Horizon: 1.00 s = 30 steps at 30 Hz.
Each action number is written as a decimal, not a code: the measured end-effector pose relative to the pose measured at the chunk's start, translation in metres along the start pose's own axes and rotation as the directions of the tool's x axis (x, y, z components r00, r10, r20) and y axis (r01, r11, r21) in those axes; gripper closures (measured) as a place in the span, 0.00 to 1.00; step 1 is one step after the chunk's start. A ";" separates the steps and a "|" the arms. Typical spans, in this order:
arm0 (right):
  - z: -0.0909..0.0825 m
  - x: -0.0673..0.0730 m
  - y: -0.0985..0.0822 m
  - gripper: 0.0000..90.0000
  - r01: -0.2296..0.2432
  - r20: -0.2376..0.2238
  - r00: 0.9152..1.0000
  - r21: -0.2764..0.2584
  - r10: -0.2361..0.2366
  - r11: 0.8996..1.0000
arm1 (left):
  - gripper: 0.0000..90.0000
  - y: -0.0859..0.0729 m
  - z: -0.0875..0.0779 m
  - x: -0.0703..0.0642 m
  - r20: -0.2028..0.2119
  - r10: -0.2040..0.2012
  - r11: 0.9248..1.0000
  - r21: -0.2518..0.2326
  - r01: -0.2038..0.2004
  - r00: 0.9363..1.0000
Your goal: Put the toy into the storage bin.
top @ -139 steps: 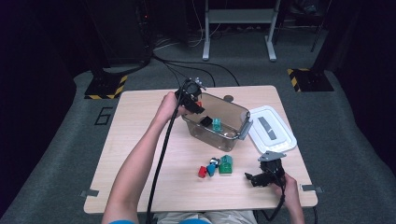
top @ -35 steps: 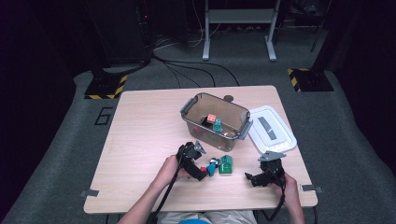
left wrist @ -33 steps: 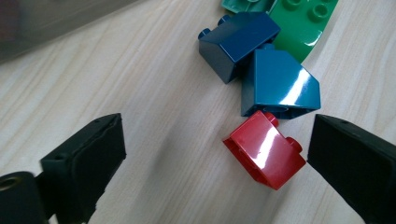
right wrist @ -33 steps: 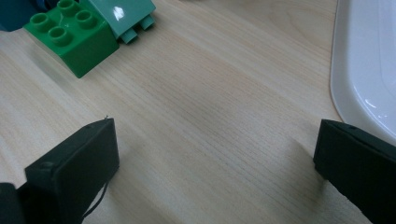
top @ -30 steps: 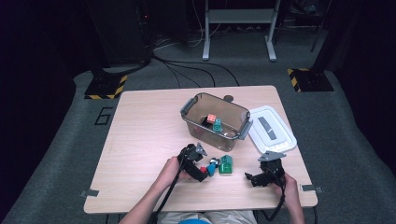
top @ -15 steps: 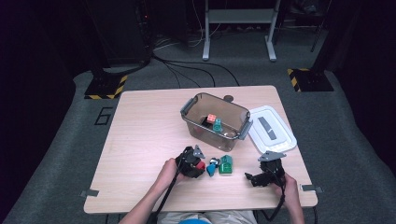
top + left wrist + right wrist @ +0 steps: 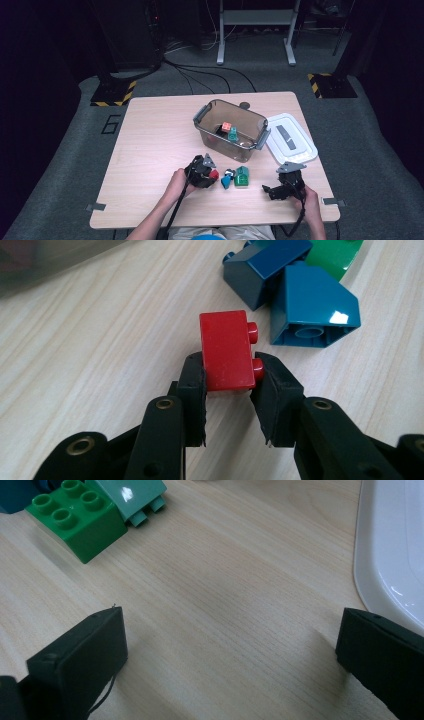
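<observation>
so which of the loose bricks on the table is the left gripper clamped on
The red brick. The left gripper pinches it between its pads, while the blue bricks and the green brick lie free beside it.

Each black hand-held gripper (image 7: 216,174) carries brass-ringed screw holes, a grey three-cornered plate and a trailing cable

thing: red brick (image 7: 227,351), small plastic building block
studs: two round ones on its right side in the left gripper view
pose: tipped on its side on the table
state: pinched between two black jaws
place: near edge of the table, just left of the blue bricks (image 7: 290,287)
</observation>
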State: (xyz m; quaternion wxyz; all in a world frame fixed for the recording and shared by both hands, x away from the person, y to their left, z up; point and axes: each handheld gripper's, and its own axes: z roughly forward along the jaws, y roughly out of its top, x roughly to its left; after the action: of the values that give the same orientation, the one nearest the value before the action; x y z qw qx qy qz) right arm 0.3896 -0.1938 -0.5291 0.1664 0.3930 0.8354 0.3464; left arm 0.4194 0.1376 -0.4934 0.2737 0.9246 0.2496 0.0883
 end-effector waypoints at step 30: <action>0.000 0.000 0.000 0.00 -0.001 -0.001 1.000 0.000 0.001 1.000 | 0.75 0.019 -0.054 0.038 -0.067 -0.024 0.998 -0.056 0.021 0.997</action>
State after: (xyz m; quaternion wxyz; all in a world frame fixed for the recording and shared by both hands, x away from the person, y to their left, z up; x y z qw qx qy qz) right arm 0.3895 -0.1936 -0.5291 0.1658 0.3934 0.8351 0.3469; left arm 0.4434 0.1679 -0.4363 0.2912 0.9104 0.2667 0.1235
